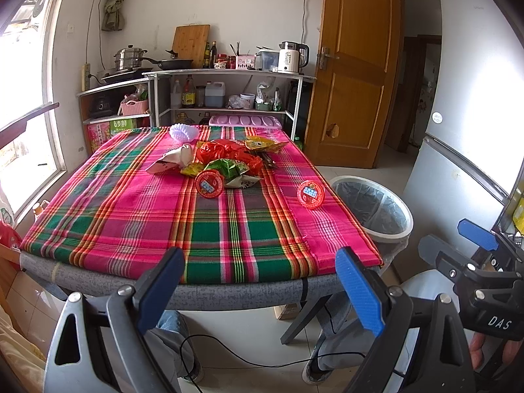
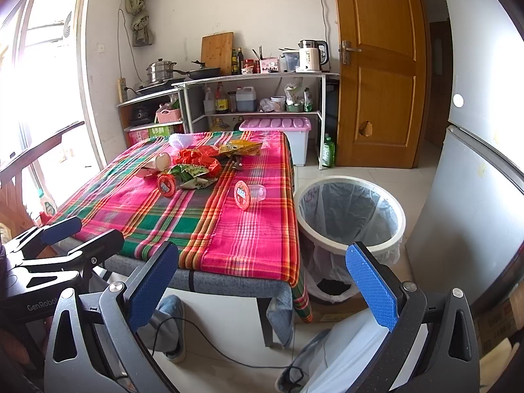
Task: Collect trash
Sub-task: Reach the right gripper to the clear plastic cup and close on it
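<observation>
trash (image 1: 226,162) well beyond open fingers (image 1: 360,290)

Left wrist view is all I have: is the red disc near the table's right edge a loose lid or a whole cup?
Observer: A whole cup. The right wrist view shows its clear body, lying on its side.
Operator: Does the bag sit neatly inside the bin?
Observer: No. Below the bin rim, the bag hangs down the outside toward the floor.
Operator: Is the right gripper carrying anything?
Observer: No. The right gripper is open and empty.
</observation>
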`<state>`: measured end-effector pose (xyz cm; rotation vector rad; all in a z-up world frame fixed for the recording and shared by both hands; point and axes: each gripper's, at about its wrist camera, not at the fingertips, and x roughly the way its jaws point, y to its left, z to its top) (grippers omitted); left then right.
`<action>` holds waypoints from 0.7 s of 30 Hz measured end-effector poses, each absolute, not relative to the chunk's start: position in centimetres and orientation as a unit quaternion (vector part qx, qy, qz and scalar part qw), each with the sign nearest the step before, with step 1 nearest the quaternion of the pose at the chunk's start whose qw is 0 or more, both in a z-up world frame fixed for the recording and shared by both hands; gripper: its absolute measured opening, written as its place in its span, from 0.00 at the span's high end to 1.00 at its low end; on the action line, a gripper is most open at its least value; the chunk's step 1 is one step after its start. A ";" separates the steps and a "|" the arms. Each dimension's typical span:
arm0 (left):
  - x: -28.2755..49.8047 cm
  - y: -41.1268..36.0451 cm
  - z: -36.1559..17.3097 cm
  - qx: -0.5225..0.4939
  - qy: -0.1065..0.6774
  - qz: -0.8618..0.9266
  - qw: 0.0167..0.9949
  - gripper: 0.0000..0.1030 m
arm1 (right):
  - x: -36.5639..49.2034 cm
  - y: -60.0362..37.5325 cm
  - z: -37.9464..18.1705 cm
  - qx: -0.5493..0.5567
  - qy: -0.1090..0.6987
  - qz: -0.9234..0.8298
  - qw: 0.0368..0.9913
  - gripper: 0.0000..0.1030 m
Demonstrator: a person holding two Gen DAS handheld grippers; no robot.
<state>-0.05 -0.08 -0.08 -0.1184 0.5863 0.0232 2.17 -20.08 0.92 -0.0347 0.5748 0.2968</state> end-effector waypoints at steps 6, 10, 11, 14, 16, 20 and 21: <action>1.7 1.5 -0.8 -0.086 0.304 -0.001 0.949 0.08 | 3.8 -20.1 0.6 -0.017 0.290 0.155 0.944 0.01; 3.6 2.7 -1.2 -0.092 0.306 0.007 0.948 0.08 | 5.5 -19.8 0.2 -0.011 0.302 0.163 0.939 0.01; 4.1 3.0 -1.3 -0.094 0.307 0.008 0.947 0.08 | 6.2 -19.6 0.0 -0.010 0.305 0.166 0.938 0.01; 6.1 4.0 -1.5 -0.100 0.310 0.008 0.945 0.08 | 8.0 -18.8 -0.5 -0.015 0.312 0.172 0.934 0.01; 7.6 4.6 -1.7 -0.094 0.317 0.009 0.944 0.09 | 9.2 -18.2 -0.7 -0.021 0.312 0.173 0.934 0.01; 10.3 5.9 -2.1 -0.097 0.322 0.014 0.942 0.12 | 12.2 -17.1 -1.4 -0.019 0.325 0.185 0.927 0.01; 11.0 6.1 -2.2 -0.096 0.324 0.015 0.941 0.12 | 13.1 -16.8 -1.8 -0.018 0.331 0.188 0.924 0.01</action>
